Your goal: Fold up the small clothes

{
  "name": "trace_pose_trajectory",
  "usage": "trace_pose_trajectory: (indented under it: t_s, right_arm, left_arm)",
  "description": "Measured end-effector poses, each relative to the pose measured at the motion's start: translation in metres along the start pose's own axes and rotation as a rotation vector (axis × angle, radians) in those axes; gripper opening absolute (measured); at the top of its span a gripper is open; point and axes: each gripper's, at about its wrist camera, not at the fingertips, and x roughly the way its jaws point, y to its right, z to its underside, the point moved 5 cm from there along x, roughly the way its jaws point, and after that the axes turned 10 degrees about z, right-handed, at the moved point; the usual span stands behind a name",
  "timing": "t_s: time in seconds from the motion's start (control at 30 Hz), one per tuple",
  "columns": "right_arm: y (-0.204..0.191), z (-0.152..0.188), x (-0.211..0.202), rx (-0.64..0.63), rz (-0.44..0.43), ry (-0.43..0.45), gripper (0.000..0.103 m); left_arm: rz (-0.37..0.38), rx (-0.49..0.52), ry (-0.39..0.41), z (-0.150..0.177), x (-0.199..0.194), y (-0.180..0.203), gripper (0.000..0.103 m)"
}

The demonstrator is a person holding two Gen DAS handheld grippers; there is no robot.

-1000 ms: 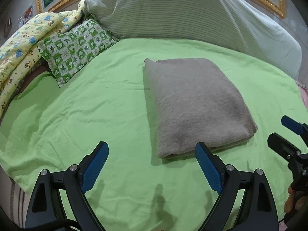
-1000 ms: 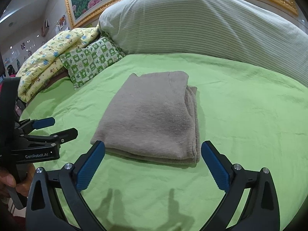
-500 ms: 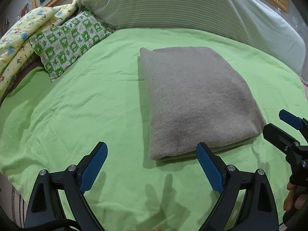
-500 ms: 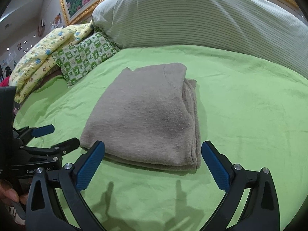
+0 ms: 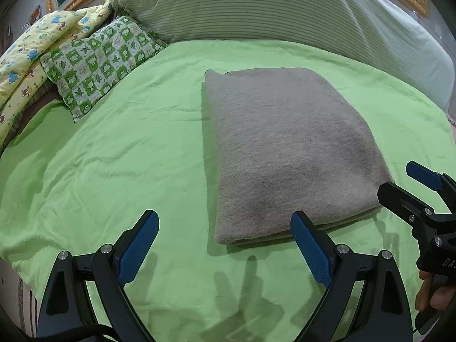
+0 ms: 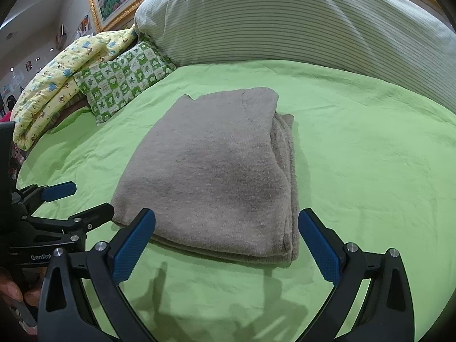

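Observation:
A grey-brown knitted garment (image 5: 285, 154) lies folded into a thick rectangle on the green bed sheet (image 5: 114, 171); it also shows in the right wrist view (image 6: 216, 171). My left gripper (image 5: 225, 242) is open and empty, just in front of the garment's near left corner. My right gripper (image 6: 228, 242) is open and empty, just in front of the near edge. Each gripper shows at the edge of the other's view: the right one (image 5: 413, 182), the left one (image 6: 71, 202), both open.
A large striped pillow (image 5: 270, 8) runs along the back. A green checked cushion (image 5: 99, 59) and a yellow printed quilt (image 5: 25, 65) lie at the back left. The bed edge is at the near left.
Both grippers have moved closer to the folded garment and stayed open. The garment has not moved.

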Motion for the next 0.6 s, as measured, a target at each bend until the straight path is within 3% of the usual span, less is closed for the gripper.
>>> trace_pose_trajectory:
  t_s: [0.6]
  right_arm:
    - [0.004,-0.011,0.0,0.011,-0.007,0.019,0.101]
  left_arm:
    - [0.014,0.001,0.001,-0.007,0.001,0.005,0.096]
